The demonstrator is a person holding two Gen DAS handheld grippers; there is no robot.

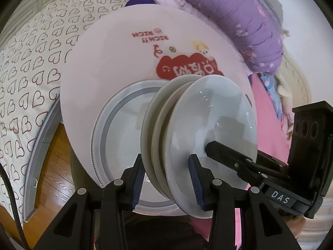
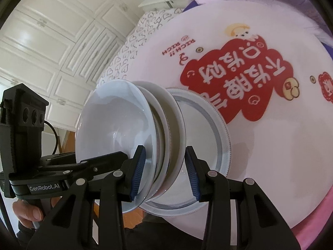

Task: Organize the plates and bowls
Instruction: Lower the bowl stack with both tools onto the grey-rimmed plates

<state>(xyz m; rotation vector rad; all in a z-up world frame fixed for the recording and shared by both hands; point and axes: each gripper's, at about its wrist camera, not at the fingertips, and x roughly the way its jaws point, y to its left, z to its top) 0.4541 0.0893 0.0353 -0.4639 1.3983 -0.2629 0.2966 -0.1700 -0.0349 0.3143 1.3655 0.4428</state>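
Left gripper (image 1: pixel 168 180) and right gripper (image 2: pixel 164 171) both pinching bowl stack (image 1: pixel 197 133); lower level onto gray-rimmed plate (image 1: pixel 116 137), frame center.

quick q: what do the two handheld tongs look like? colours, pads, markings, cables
Both tongs, left and right, are black linkage frames with round silver pivot pins and ribbed blue pads. The right unit carries a white "DAS" label and a block with three round holes. The left unit reads "GenRobot.AI" and trails a black cable.
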